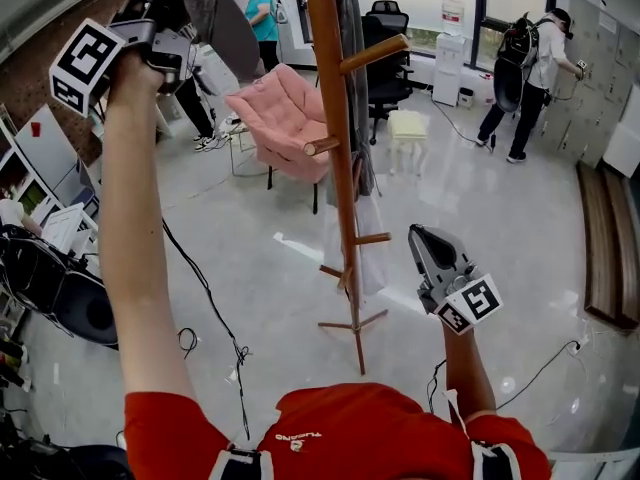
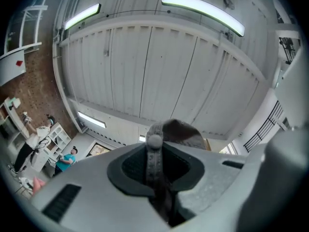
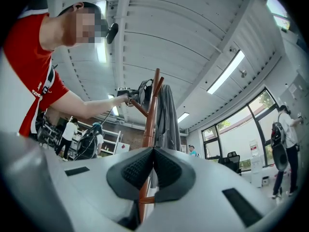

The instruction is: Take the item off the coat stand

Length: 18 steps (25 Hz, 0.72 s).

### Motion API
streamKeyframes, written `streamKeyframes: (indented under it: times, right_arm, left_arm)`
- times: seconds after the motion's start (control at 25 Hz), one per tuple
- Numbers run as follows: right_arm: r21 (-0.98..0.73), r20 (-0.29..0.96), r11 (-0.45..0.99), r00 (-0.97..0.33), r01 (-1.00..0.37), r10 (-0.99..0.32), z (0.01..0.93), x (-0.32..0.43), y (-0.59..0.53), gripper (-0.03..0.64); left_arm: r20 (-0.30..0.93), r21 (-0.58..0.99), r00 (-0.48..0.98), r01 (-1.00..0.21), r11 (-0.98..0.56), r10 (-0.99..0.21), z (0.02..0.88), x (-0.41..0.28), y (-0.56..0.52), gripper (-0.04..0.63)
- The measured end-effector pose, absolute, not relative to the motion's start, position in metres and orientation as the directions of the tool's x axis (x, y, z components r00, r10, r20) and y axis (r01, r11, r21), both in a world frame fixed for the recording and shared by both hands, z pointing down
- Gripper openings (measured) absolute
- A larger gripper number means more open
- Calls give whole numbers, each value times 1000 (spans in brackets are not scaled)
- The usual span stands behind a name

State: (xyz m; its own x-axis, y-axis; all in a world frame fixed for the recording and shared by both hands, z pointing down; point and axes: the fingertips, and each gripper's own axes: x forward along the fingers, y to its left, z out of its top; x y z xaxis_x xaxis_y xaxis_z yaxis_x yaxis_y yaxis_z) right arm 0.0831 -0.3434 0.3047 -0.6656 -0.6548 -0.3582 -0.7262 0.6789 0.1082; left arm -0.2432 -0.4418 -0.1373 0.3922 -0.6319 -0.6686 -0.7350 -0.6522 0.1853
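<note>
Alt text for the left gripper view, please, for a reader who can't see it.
The left hand-held gripper is closed on a fold of a grey-brown cap, whose top button shows at the tips of the jaws. Behind it is a pale panelled ceiling with long strip lights. People stand small at lower left.

I can read nothing for certain: the small white print (image 1: 297, 436) on the red shirt (image 1: 380, 418) chest is upside down and blurred.

1. The coat stand (image 1: 340, 168) fills the centre, and its pegs (image 1: 375, 53) jut toward 2 and 8 o'clock.
2. A coat (image 1: 354, 78) hangs behind the pole at 12 o'clock.
3. A chair (image 1: 285, 118) blocks 11 o'clock.
4. The floor (image 1: 490, 238) lies open at 3 o'clock.
</note>
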Motion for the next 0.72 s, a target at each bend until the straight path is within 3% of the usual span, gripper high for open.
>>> streamKeyframes:
  times: [0.24,0.72]
  right_arm:
    - [118,-340,700,-691,-705,-638,307,68,-339,23]
    - [165,-365,755,-751,-634,-551,297,25,-310,23]
  left_arm:
    - [-647,191,391,-748,-636,-654,-104,-260,-430,66]
    - [-609,174,416,-760,-626,-675,53,-260,-359,66]
